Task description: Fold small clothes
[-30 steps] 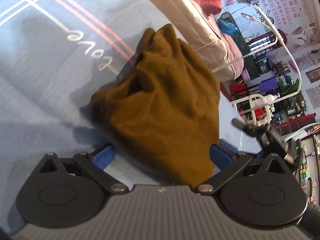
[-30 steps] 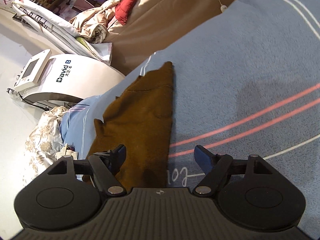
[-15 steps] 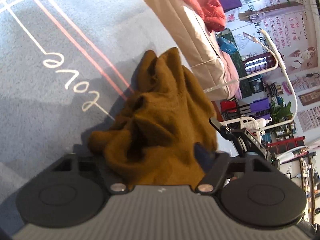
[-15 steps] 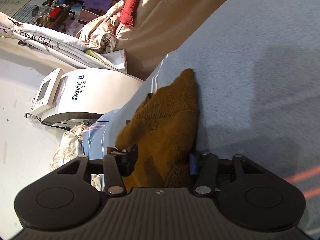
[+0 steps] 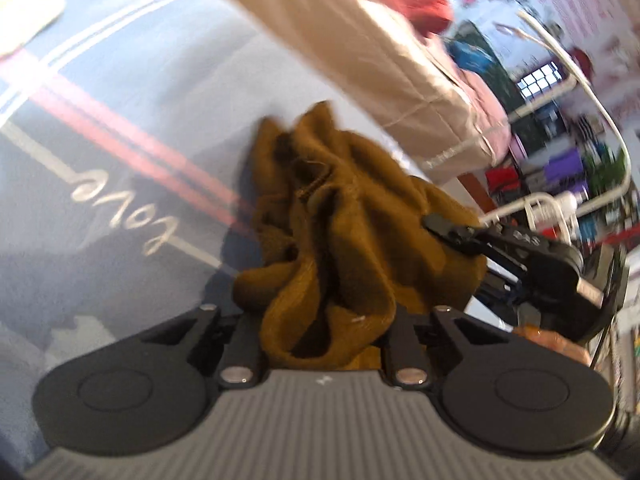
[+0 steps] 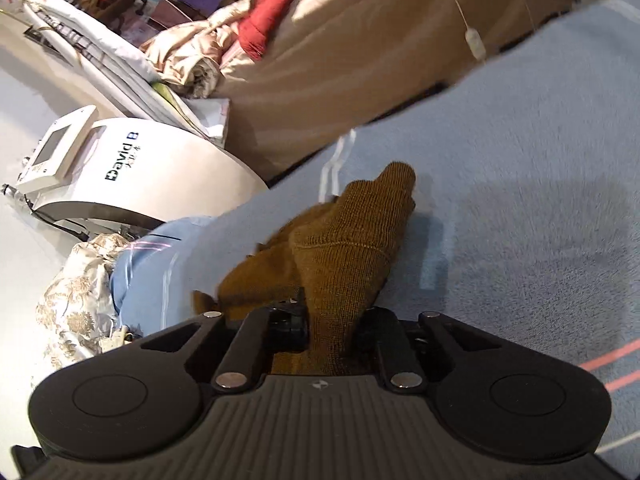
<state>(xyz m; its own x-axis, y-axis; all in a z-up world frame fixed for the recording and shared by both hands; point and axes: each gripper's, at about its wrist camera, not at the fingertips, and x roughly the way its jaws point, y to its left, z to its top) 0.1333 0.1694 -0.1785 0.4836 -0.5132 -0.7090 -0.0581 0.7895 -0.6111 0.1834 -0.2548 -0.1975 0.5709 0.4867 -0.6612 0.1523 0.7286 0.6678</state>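
1. Left hand-held gripper (image 5: 326,344) is closing its jaws on a bunched edge of the brown knit garment (image 5: 360,236), and the cloth is already squeezed between them. The right hand-held gripper (image 6: 332,332) is doing the same on another edge, knit pinched in the gap.

2. The garment sits right in front of both hand-held grippers, half raised off the blue blanket (image 6: 520,208) on the bed, with its far tip still resting on the blanket.

3. To do this step well, I'd say let both grips finish seating before pulling. The left one has a fat wad of fabric, not a clean single edge, so it could slip or drag extra layers along.

4. Best bet is probably lifting both sides evenly and pulling them gently apart so the crumple shakes out flat before any fold.

5. Material-wise it's a soft, ribbed, mustard-brown knit: stretchy, floppy and thick enough to hold lumpy folds. A seam line runs across the part nearest the right hand-held gripper.

6. The blanket looks fuzzy and grippy, with pink stripes (image 5: 132,136) and cursive white lettering (image 5: 120,216), so the knit will likely cling rather than slide.
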